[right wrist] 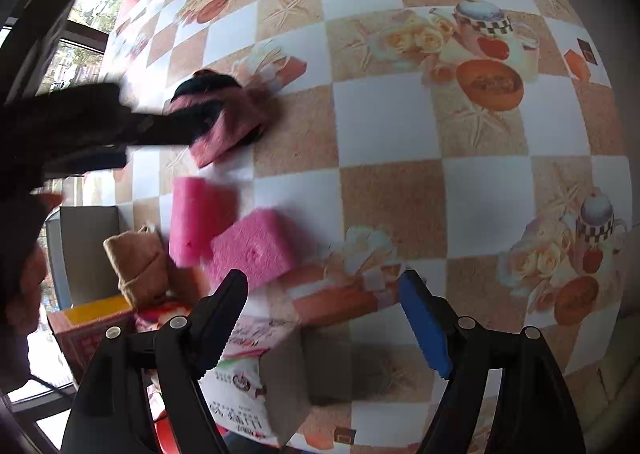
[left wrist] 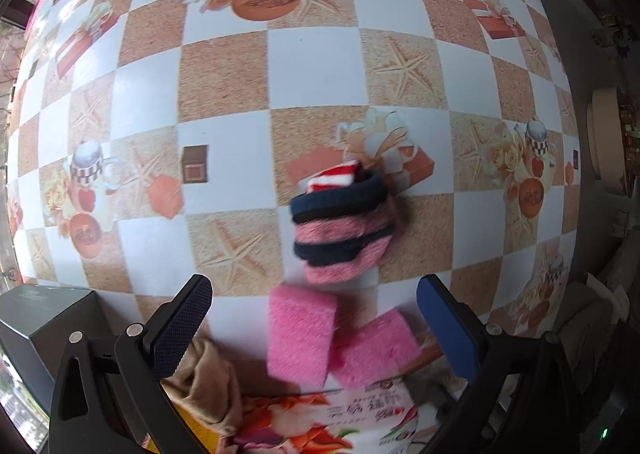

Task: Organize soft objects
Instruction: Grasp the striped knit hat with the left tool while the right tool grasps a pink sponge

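Note:
A rolled pink and navy striped sock bundle (left wrist: 344, 230) lies on the checkered tablecloth, with a red and white piece tucked at its top. Two pink sponges (left wrist: 302, 336) lie just in front of it, side by side. A tan cloth bundle (left wrist: 208, 378) sits at the lower left. My left gripper (left wrist: 314, 318) is open, jaws wide, hovering over the sponges. In the right wrist view the sock bundle (right wrist: 236, 118), the sponges (right wrist: 252, 248) and the tan bundle (right wrist: 138, 264) show at left. My right gripper (right wrist: 322, 318) is open and empty above the table.
A floral printed box (left wrist: 332, 422) lies at the near edge, also in the right wrist view (right wrist: 244, 370). A dark box (left wrist: 36, 326) stands at the left. The blurred left gripper arm (right wrist: 80, 126) crosses the right view's left side. The tablecloth (right wrist: 440, 182) stretches right and far.

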Demonstrator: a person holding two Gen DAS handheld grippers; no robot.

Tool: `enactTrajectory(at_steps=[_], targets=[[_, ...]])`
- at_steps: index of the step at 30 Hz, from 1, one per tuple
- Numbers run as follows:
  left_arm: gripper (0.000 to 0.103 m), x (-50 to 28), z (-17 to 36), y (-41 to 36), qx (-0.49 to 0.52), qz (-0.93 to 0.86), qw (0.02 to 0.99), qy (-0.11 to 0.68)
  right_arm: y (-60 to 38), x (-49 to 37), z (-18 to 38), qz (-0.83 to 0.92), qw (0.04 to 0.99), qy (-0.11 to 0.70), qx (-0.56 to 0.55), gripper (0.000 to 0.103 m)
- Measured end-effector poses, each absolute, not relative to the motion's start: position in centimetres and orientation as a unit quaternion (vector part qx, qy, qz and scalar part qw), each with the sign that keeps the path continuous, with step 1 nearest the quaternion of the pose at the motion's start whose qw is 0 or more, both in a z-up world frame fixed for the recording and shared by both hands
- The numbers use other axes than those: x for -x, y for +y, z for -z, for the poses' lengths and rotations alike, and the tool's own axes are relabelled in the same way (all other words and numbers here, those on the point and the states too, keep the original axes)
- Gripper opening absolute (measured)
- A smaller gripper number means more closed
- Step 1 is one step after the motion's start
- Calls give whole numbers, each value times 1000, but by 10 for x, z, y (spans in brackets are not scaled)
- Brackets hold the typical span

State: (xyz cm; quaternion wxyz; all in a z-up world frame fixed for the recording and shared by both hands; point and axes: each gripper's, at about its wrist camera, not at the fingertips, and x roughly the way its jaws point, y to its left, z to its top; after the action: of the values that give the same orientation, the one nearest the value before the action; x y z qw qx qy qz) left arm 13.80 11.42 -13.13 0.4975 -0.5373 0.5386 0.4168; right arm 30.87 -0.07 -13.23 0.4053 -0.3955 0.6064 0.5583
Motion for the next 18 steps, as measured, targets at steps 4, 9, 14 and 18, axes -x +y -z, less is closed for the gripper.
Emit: enactTrajectory(at_steps=[4,9,14,18], targets=[[102,-157,142,117,522,-430,499,542,-13,-303,131,-566,402,600,397,86],[93,-171,173,124,502,-429,483,574,-11,-280,127,-600,378,564,423,92],[88,-169,184,131,493,-416,489,587,0,-249,144,-607,349,556,448,92],[41,-175,177,137,454,-401,524,600,5,-232,155,-612,334,544,468,92]])
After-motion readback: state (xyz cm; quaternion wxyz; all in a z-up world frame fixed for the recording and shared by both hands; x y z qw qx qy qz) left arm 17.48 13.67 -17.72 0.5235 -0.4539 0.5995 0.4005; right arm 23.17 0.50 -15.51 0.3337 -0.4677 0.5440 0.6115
